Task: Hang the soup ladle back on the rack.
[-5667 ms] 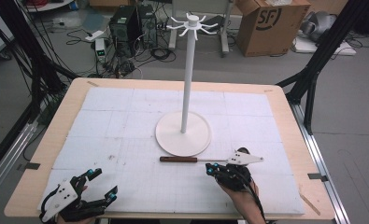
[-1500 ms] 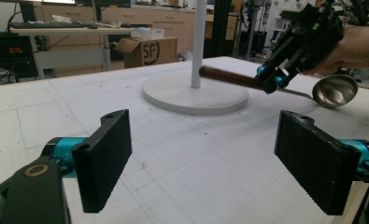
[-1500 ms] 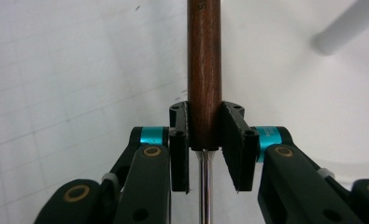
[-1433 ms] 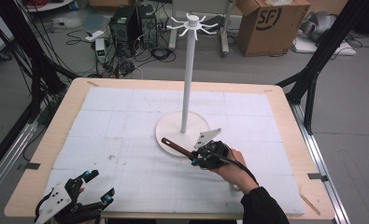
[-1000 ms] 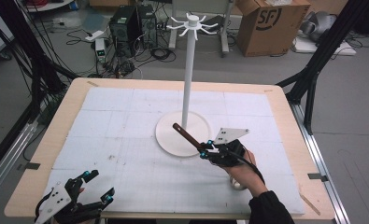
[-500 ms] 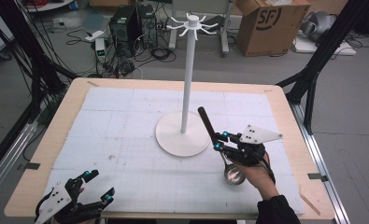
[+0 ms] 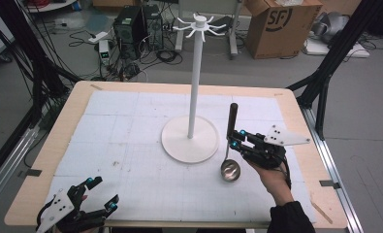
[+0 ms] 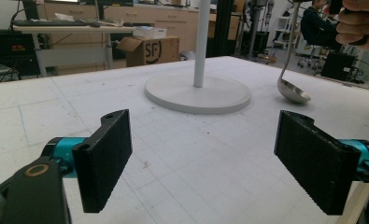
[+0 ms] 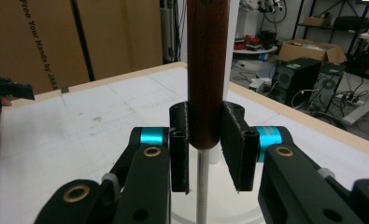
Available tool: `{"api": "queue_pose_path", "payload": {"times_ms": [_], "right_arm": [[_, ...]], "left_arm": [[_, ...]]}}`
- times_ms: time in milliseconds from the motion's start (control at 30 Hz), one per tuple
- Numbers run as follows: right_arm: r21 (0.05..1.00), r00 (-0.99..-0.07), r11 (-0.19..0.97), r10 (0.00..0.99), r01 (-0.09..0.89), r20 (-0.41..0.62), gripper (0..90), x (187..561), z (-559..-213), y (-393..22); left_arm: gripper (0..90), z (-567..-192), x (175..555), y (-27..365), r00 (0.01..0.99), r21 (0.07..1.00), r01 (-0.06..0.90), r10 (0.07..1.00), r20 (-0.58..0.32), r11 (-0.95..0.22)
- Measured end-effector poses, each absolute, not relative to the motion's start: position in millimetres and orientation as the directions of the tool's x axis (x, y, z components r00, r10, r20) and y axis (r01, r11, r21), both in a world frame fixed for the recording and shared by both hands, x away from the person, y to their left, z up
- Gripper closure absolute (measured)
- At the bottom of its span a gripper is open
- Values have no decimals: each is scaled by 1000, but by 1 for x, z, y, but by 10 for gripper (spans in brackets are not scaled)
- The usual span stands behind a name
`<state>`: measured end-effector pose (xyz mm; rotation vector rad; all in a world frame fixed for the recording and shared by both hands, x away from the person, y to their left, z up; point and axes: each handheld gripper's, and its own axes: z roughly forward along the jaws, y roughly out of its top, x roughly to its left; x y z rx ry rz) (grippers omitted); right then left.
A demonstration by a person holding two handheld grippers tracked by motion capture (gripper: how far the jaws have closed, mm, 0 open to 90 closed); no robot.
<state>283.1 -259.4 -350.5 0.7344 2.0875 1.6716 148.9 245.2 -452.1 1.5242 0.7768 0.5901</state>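
Gripping the brown wooden handle of the ladle (image 7: 230,145) between its two black pads, my right gripper (image 7: 235,139) is clamped on it just above the point where the wood ends and the thin metal stem begins; in the right gripper view the handle (image 9: 206,70) stands nearly straight up between the jaws. A few seconds ago this ladle was lying flat on the white mat, in front of the stand. Since then I have picked it up, carried it to the right side of the round base (image 7: 190,140) and turned it from lying to upright. Now the handle points up and the steel bowl (image 7: 231,170) hangs low over the mat; in the left gripper view the bowl (image 8: 293,91) seems just above the surface, but I cannot tell if it touches.

My left gripper (image 7: 97,196) rests at the near left corner of the table (image 7: 72,104), its jaws wide apart with nothing between them, and it has not moved.

I judge that the lifting is done and the hanging is not yet begun. The white stand (image 7: 195,73) has its hooks (image 7: 199,26) at the very top, well above my gripper, so the ladle must go much higher before the handle end can meet a hook.
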Motion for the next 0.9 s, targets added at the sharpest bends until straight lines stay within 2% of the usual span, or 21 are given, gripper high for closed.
{"api": "queue_pose_path", "payload": {"times_ms": [300,900], "right_arm": [[979,-790,137,612,153,38,739,283,-348,-261],[986,-792,114,610,120,26,739,298,-311,-255]], "left_arm": [[196,-452,149,245,641,992,129,764,-77,-9],[197,-452,149,245,640,992,130,764,-83,-1]]}}
